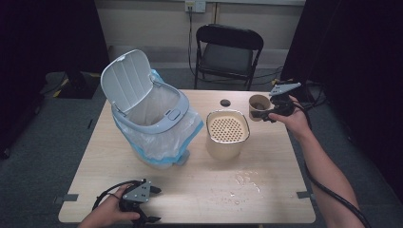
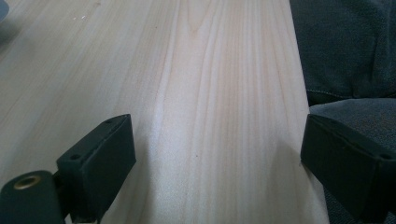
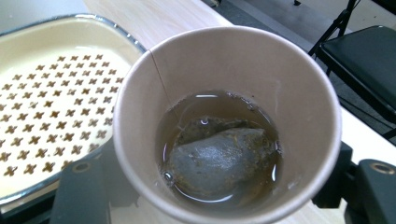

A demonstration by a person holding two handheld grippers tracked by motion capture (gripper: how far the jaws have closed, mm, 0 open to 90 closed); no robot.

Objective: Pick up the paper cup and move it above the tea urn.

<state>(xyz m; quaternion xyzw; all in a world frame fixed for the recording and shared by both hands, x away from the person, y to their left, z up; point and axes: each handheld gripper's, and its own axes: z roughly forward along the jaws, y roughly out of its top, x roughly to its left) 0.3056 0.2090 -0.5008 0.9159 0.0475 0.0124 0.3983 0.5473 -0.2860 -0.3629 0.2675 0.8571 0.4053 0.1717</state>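
Gripping the paper cup (image 3: 224,116) of tea above the table (image 1: 190,190), right claw (image 1: 272,115) clamped; left claw (image 2: 215,172) wide open, empty.

A light wooden table with a pale grain (image 1: 142,190) fills the middle of the high view. Left of the middle stands a grey plastic bin lined with a clear and blue bag (image 1: 157,121); its lid is tipped up. Right of the middle sits a cream square pot with a top full of small holes (image 1: 227,133). Above the pot, near the top edge of the table, lies a small dark round thing (image 1: 225,102). Low and to the right of the middle is a patch of spilled water drops (image 1: 246,183). The table stands on a grey carpet floor (image 1: 43,156).
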